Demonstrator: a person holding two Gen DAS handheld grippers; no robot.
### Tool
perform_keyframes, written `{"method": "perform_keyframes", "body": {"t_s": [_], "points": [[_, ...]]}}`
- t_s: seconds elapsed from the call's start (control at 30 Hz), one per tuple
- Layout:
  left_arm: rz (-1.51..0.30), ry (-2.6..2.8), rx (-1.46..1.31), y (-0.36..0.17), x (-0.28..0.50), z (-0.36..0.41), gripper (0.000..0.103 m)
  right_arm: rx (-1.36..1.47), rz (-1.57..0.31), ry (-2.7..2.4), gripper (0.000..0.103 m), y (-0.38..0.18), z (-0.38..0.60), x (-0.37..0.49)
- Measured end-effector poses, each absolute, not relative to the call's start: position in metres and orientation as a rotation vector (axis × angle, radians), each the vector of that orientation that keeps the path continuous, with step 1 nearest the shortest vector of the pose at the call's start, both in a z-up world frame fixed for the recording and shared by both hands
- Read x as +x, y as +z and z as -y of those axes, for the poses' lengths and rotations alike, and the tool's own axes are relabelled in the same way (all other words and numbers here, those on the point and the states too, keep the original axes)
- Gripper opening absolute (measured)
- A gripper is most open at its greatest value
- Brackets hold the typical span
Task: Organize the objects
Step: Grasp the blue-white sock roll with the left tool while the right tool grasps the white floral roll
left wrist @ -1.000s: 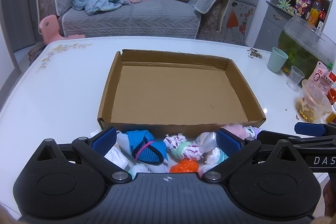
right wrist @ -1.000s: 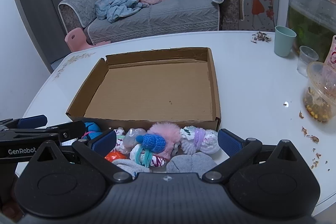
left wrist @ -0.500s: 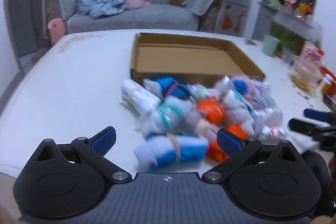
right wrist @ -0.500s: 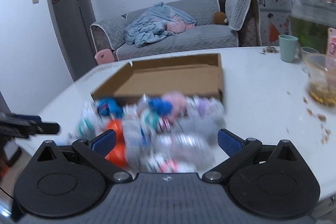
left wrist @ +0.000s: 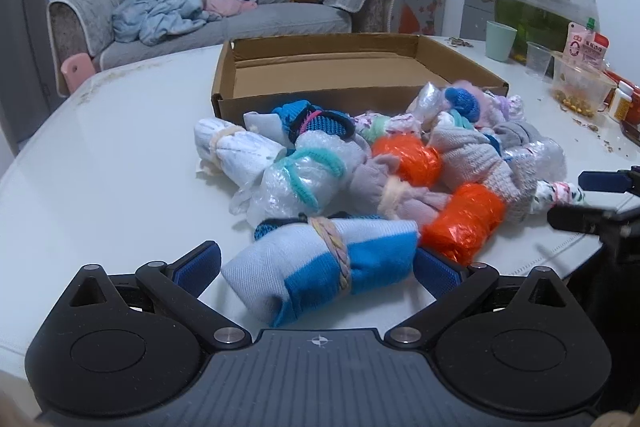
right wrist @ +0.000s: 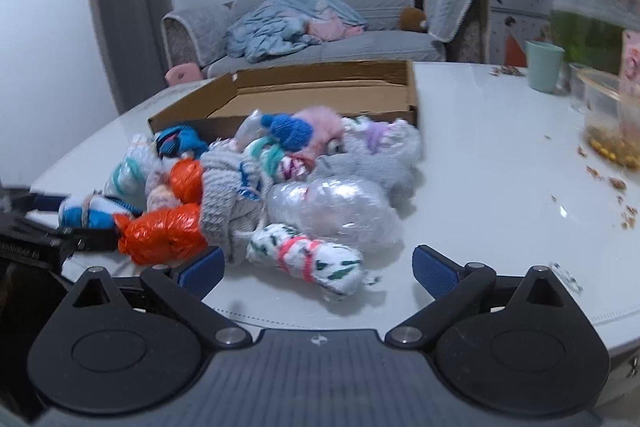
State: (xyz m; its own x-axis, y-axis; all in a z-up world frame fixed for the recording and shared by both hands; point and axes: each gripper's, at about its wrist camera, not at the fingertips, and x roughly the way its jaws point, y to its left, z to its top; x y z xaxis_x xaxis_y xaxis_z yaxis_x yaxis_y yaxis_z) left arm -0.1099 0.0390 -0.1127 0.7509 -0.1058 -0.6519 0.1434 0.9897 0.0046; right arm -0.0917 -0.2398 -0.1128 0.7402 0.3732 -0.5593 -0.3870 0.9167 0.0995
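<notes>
With both claws standing wide and gripping nothing, the step in hand looks like a first pick from the heap. The left gripper has a pale-and-blue rolled bundle lying crosswise between its blue pads, tied with a braided band; whether the pads touch it I cannot tell. The right gripper has just been closing a little, and a white bundle with green flecks, bound in pink cord, lies between its pads nearer the left one, seemingly untouched.

To do this well, I would centre each bundle between the pads and close across the tied middle, where the roll should be firmest.

Just beyond both claws sits the rest of the pile, touching these two, so lifting straight up should avoid dragging neighbours. Farther ahead, behind the pile, the open cardboard box waits with its floor bare on the white table.
</notes>
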Motion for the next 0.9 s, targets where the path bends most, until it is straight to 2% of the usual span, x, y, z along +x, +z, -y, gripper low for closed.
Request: {"method": "perform_keyframes", "body": {"t_s": [0.03, 0.2, 0.3, 0.53, 0.73, 0.9], "points": [[-0.713, -0.148, 0.051, -0.113, -0.107, -0.040, 0.102, -0.049, -0.606, 0.425, 0.090, -0.116, 0.240, -0.094], [-0.754, -0.194, 0.030, -0.114, -0.098, -0.041, 0.102, -0.112, -0.615, 0.451, 0.063, -0.121, 0.235, -0.093], [-0.762, -0.205, 0.014, -0.115, -0.105, -0.039, 0.101, -0.134, -0.602, 0.453, 0.051, -0.120, 0.238, -0.098], [-0.761, -0.284, 0.070, -0.114, -0.125, -0.015, 0.102, -0.168, -0.610, 0.505, 0.050, -0.117, 0.243, -0.097], [-0.758, -0.228, 0.155, -0.112, -0.116, -0.018, 0.102, -0.232, -0.577, 0.561, 0.058, -0.117, 0.242, -0.096], [-0.770, -0.246, 0.188, -0.115, -0.103, -0.024, 0.102, -0.291, -0.561, 0.626, 0.055, -0.117, 0.242, -0.091]]}}
